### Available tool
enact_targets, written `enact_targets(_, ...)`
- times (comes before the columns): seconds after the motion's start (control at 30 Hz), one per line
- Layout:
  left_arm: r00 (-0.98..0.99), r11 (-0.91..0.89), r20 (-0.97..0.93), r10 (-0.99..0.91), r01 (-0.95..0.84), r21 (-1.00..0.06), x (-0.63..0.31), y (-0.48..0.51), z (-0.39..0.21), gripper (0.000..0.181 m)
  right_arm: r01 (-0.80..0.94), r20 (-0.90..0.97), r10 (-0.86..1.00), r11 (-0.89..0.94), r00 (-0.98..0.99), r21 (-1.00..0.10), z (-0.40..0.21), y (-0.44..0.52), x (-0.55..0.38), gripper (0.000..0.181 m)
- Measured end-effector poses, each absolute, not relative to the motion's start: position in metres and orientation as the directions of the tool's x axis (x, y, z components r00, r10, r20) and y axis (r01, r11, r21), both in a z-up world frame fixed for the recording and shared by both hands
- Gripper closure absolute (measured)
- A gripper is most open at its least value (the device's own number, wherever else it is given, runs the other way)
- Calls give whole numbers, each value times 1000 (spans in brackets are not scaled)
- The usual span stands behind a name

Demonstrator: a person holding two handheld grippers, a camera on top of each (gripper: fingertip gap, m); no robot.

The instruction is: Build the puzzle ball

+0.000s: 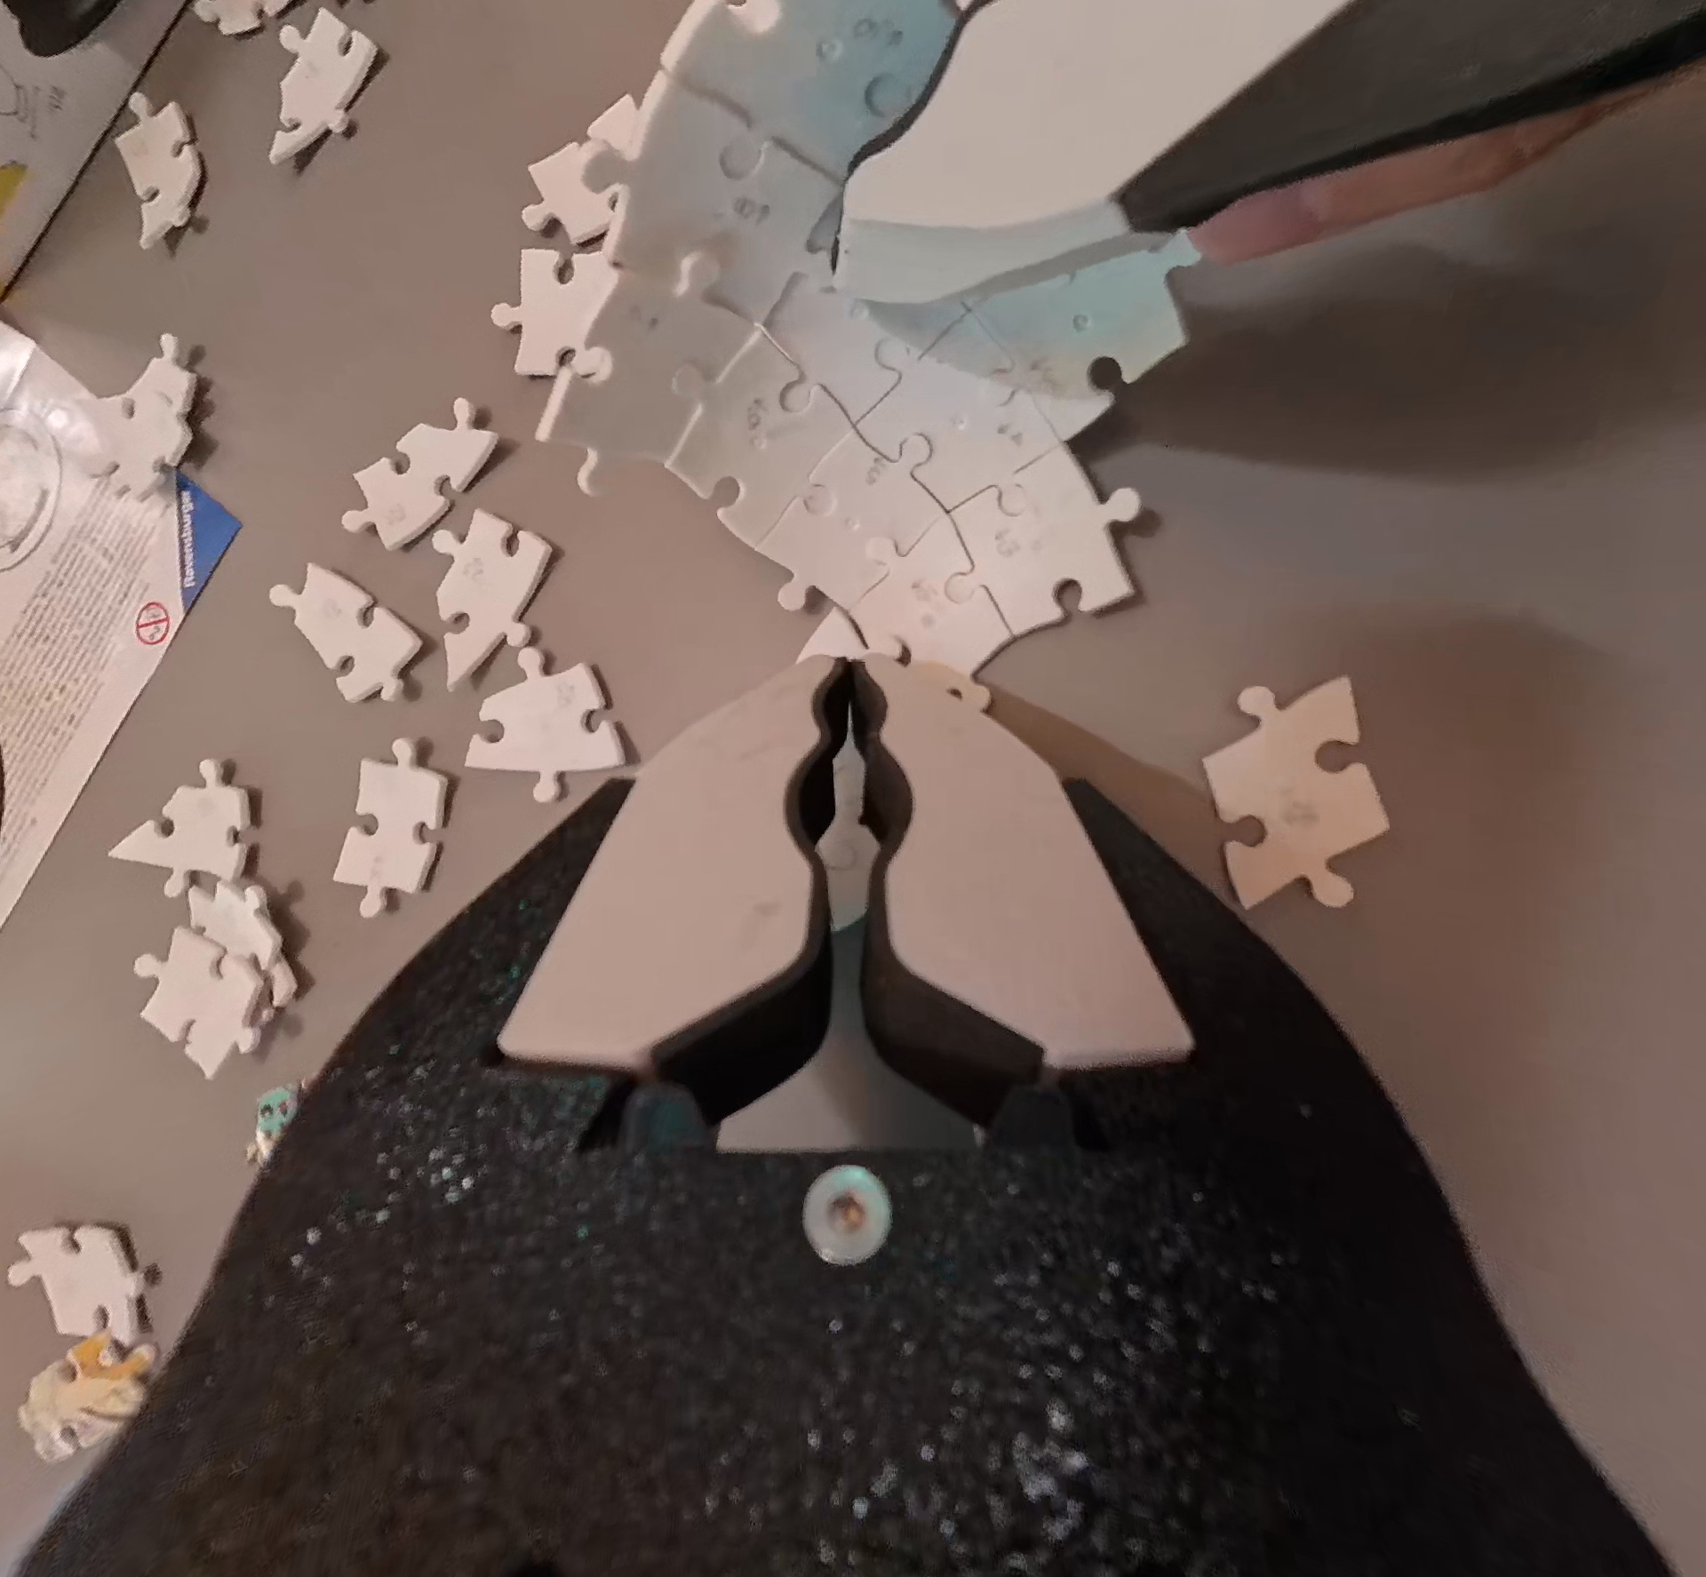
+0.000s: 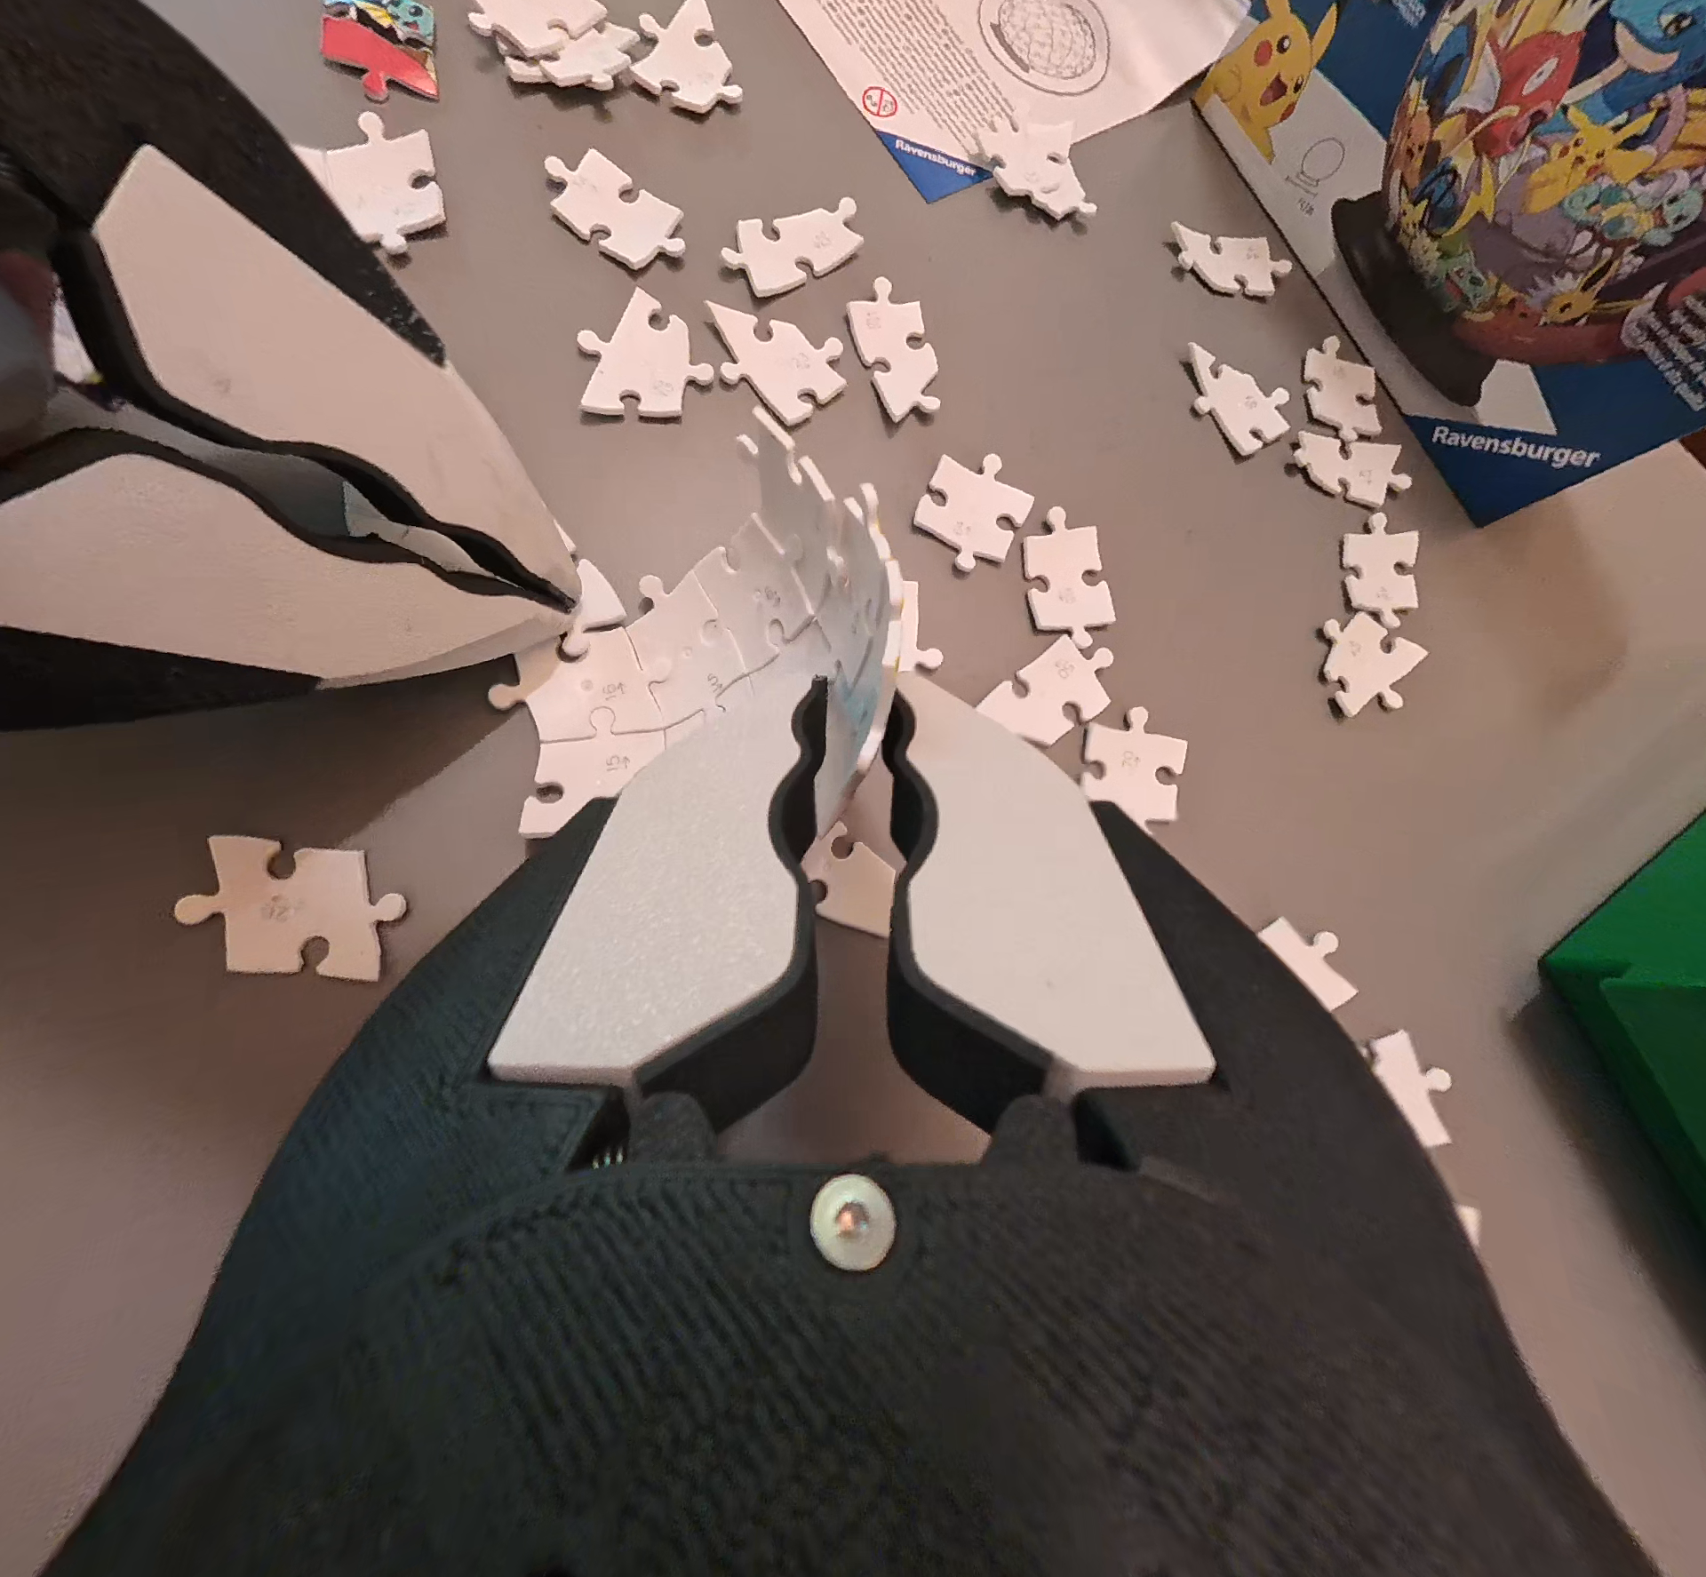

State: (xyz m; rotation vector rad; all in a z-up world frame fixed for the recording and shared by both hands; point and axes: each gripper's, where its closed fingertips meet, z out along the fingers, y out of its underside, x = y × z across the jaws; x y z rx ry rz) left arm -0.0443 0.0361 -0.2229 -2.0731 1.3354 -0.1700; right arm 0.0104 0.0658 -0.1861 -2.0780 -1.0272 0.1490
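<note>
A curved section of joined white puzzle pieces stands half raised off the grey table, backs toward me. My left gripper is shut on a single puzzle piece at the section's near end; a white sliver of it shows between the fingers. In the right wrist view the left gripper comes in from the left, with the piece's tip against the section. My right gripper is shut on the section's raised edge. It also shows at the upper right of the left wrist view.
Several loose white pieces lie around, one to the near right and one to the near left. A leaflet and the puzzle box lie at the back right. A green object is at the right edge, and a colour-side-up piece at the back left. My hands' fingertips stand some 7 centimetres from each other. To the green object: right tips about 20 centimetres, left tips about 30 centimetres.
</note>
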Motion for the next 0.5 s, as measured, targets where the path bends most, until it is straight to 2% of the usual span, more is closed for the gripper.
enact_targets(0.17,381,-190,-231,-895,-796,-575,-44,36,-223,181,644,261,732,-303,630,-703,-186,68,9,170)
enact_targets(0.5,190,-44,-316,-929,-908,-416,-42,40,-222,181,637,264,728,-295,632,-712,-184,69,9,170)
